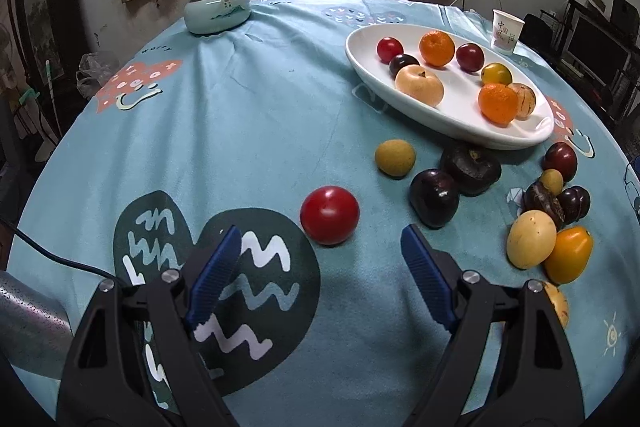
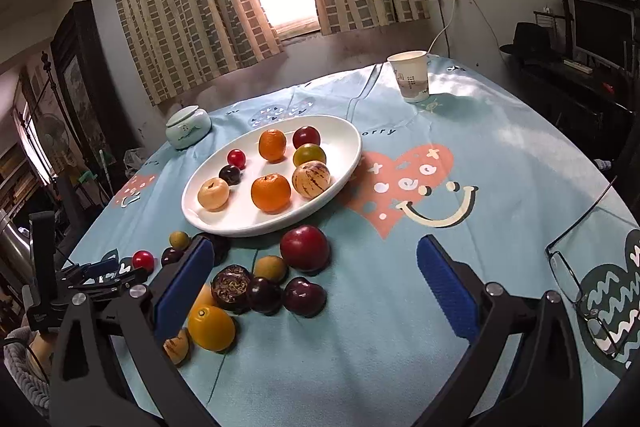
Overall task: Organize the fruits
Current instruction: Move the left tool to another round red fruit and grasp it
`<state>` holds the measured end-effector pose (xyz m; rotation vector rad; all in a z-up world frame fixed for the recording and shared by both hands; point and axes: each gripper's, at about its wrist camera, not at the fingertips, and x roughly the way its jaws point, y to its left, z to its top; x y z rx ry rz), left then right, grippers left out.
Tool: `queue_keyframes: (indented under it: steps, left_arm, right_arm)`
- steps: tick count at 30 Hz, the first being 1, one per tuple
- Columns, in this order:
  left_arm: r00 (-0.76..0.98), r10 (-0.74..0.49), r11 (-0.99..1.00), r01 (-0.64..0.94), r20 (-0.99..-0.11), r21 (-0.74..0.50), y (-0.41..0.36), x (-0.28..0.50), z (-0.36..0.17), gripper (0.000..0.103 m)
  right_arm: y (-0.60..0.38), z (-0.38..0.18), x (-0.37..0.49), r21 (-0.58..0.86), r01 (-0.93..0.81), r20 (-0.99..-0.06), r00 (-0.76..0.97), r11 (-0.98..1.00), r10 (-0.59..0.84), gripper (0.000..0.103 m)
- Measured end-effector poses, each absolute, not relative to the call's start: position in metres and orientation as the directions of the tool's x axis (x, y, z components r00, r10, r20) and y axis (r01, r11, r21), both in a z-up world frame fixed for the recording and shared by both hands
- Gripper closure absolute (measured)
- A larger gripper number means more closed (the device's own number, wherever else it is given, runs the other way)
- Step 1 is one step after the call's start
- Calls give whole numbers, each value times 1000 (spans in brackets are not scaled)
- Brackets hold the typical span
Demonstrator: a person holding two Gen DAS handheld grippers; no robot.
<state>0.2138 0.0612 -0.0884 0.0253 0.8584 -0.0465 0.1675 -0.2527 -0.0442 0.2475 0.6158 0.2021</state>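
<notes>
A white oval plate (image 1: 452,119) (image 2: 240,217) holds several fruits, among them two oranges. Loose fruits lie in front of it on the blue tablecloth. My left gripper (image 1: 321,238) is open low over the cloth, and a red tomato (image 1: 330,215) (image 2: 143,260) sits just past its fingertips, untouched. Two dark plums (image 1: 434,197) and a small yellow-green fruit (image 1: 395,157) lie to the tomato's right. My right gripper (image 2: 315,243) is open, with nothing gripped. A red plum (image 2: 305,247) and dark plums (image 2: 304,295) lie ahead between its fingers. A yellow tomato (image 2: 211,327) rests by its left finger.
A pale green lidded jar (image 1: 218,9) stands at the far left of the table and a paper cup (image 1: 507,31) behind the plate. A pair of glasses (image 2: 580,263) lies at the right. A black cable (image 1: 60,259) crosses the near-left table edge.
</notes>
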Motion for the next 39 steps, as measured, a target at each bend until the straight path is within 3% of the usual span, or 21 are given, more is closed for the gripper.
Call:
queue_keyframes:
  steps: [6, 12, 15, 21, 25, 27, 31, 34, 39]
  left_arm:
    - [646, 38, 999, -28, -763, 26, 78, 222, -93, 17]
    - [685, 38, 993, -105, -728, -47, 102, 214, -82, 18]
    - [694, -25, 993, -66, -720, -99, 103, 211, -80, 17]
    - [684, -55, 998, 27, -728, -50, 79, 213, -82, 19]
    - [674, -96, 995, 73, -732, -63, 73, 215, -84, 31]
    - [661, -103, 994, 87, -744, -60, 69, 216, -87, 44]
    - [646, -118, 992, 104, -754, -67, 66, 218, -91, 50]
    - [632, -138, 990, 120, -763, -80, 64, 223, -93, 61]
    - [624, -136, 990, 118, -770, -79, 64, 230, -97, 64]
  right_arm:
    - [-254, -45, 168, 293, -110, -544, 798, 950, 260, 1]
    - [-259, -45, 169, 314, -104, -538, 799, 944, 267, 1]
    - [-261, -46, 169, 323, -100, -539, 798, 941, 270, 1]
    - [-261, -46, 170, 318, -103, -545, 794, 943, 270, 1]
    - [-260, -47, 170, 317, -101, -548, 792, 943, 269, 1]
    - [-260, -47, 170, 317, -102, -548, 792, 943, 270, 1]
    - [-260, -47, 170, 318, -104, -548, 791, 942, 272, 1]
    - [-258, -48, 170, 315, -107, -551, 788, 943, 274, 1]
    - [-257, -49, 170, 314, -107, -554, 786, 943, 273, 1]
